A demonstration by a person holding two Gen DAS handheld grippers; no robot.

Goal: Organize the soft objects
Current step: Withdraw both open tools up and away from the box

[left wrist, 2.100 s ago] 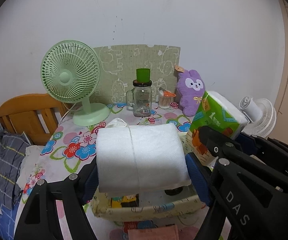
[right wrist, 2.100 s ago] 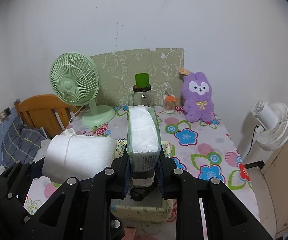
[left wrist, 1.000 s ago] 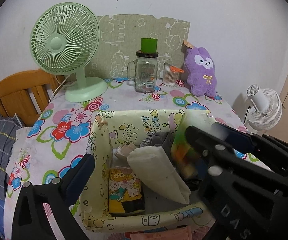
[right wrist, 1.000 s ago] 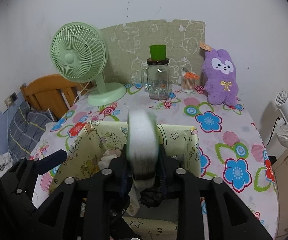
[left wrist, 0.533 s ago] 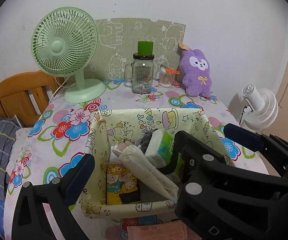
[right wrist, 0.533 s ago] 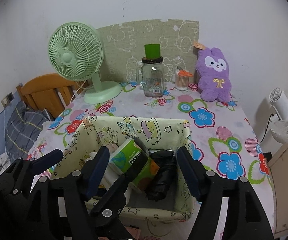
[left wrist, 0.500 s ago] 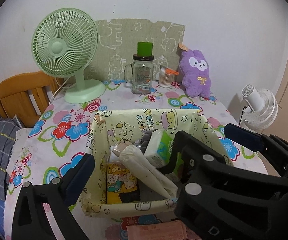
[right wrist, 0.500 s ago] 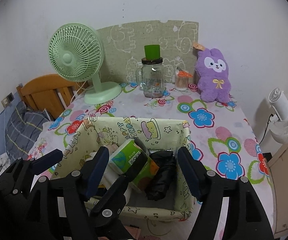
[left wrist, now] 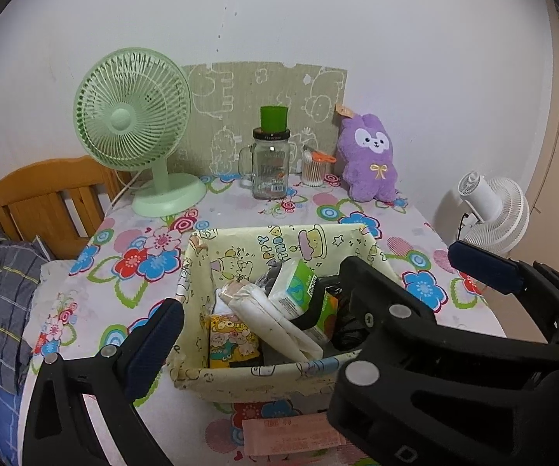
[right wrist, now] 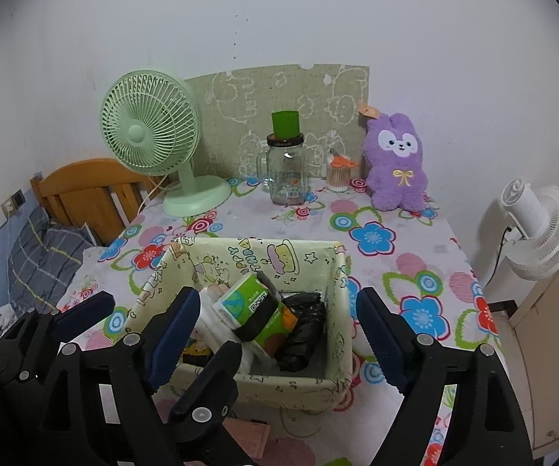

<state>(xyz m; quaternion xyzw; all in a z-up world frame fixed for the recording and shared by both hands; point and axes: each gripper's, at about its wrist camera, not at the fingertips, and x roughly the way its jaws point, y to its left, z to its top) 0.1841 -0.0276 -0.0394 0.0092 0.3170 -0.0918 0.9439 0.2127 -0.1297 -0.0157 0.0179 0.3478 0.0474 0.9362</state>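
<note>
A pale yellow fabric basket [left wrist: 263, 244] [right wrist: 310, 384] with cartoon prints sits on the flowered table. Inside lie a green tissue pack [left wrist: 295, 287] [right wrist: 248, 303], a white folded cloth [left wrist: 275, 326], a black bag [right wrist: 302, 330] and a small printed box [left wrist: 232, 341]. My left gripper [left wrist: 318, 303] is open and empty, its fingers either side of the basket front. My right gripper [right wrist: 279, 334] is open and empty, above the basket's near side. A purple plush rabbit [left wrist: 368, 159] [right wrist: 396, 163] sits at the back right.
A green desk fan [left wrist: 135, 124] stands back left, a glass mug jar [left wrist: 269, 167] with a green cup on top and a small cotton swab jar [left wrist: 314, 167] at the back. A pink packet [left wrist: 291, 435] lies before the basket. A white fan [left wrist: 489, 209] stands beyond the table's right edge.
Both grippers have let go of their loads: the white cloth and the green tissue pack now lie in the basket. Both grippers have opened and drawn back and up slightly.
</note>
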